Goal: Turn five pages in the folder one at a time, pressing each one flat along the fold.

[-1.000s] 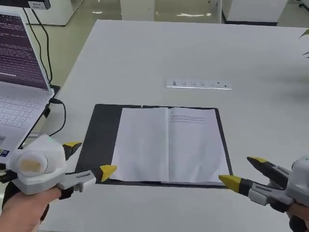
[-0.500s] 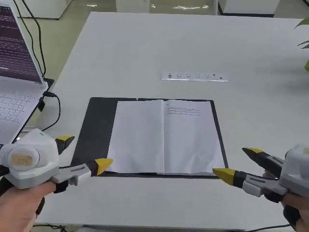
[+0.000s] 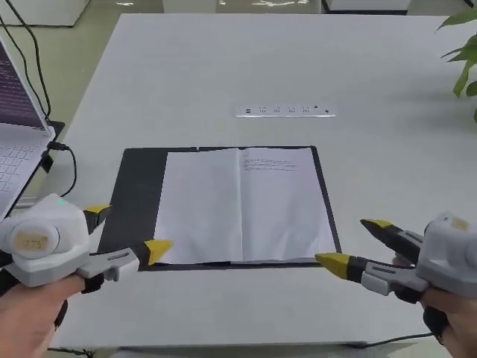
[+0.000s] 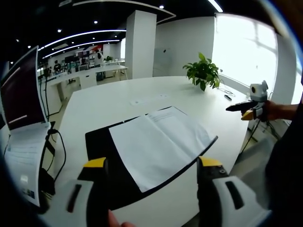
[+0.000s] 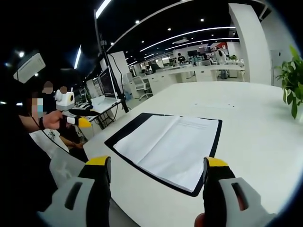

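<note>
Head view: the black folder (image 3: 141, 201) lies open mid-counter (image 3: 223, 67), with 2 white pages (image 3: 238, 205) flat inside it. The left tongs (image 3: 127, 230) are held at its 8 o'clock corner and the right tongs (image 3: 354, 243) at 4 o'clock. Both are spread wide and grip nothing.

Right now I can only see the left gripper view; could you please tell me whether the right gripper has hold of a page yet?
Observer: No; in its own view the right gripper has its fingers spread wide, with nothing between them.
Operator: Thanks, and where is it relative to the folder?
Observer: In the head view one yellow fingertip sits right by the folder's near right corner.
</note>
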